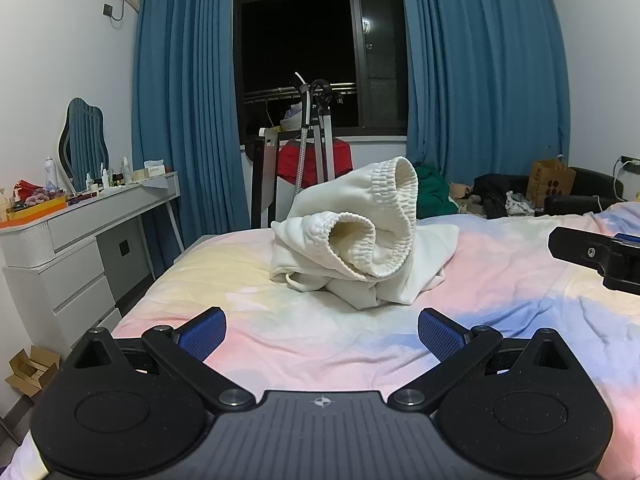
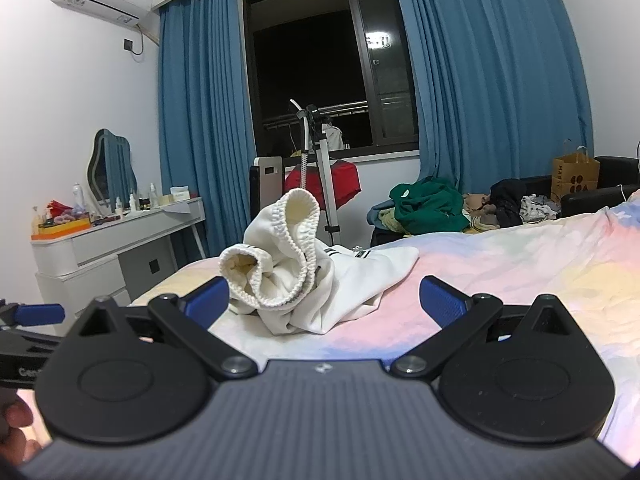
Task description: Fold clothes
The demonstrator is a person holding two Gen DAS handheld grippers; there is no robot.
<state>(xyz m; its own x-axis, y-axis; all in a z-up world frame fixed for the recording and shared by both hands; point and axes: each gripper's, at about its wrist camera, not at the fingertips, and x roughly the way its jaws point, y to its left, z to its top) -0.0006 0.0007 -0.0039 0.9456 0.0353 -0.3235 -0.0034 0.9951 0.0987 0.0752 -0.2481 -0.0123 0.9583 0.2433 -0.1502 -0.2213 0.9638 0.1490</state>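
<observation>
Here the bed (image 1: pixel 500 280), spread with a pastel sheet of pink, yellow and blue, fills the lower part of both views and carries everything of the task. Beyond its far edge hang blue curtains (image 1: pixel 188 92) on either side of a dark window (image 1: pixel 296 52), and a grey dressing table (image 1: pixel 80 224) with bottles and a wavy mirror (image 1: pixel 82 142) stands off the bed's left edge. A heap of dark and green clothes (image 2: pixel 430 204) and a brown paper bag (image 2: pixel 575 178) lie past the far right edge. The cream garment (image 1: pixel 360 248) sits bunched in a crumpled mound on the bed, toward its far left part, with two ribbed cuffs standing open toward the cameras; it is not spread flat. The left gripper (image 1: pixel 322 336) hovers above the sheet on the near side of the garment, its blue-padded jaws spread wide and holding nothing, clear of the cloth. The right gripper (image 2: pixel 324 300) is likewise wide apart and empty; in its own view its left pad (image 2: pixel 208 300) overlaps the edge of the mound, though contact cannot be told. Part of a hand (image 2: pixel 16 424) shows at that view's lower left corner.
</observation>
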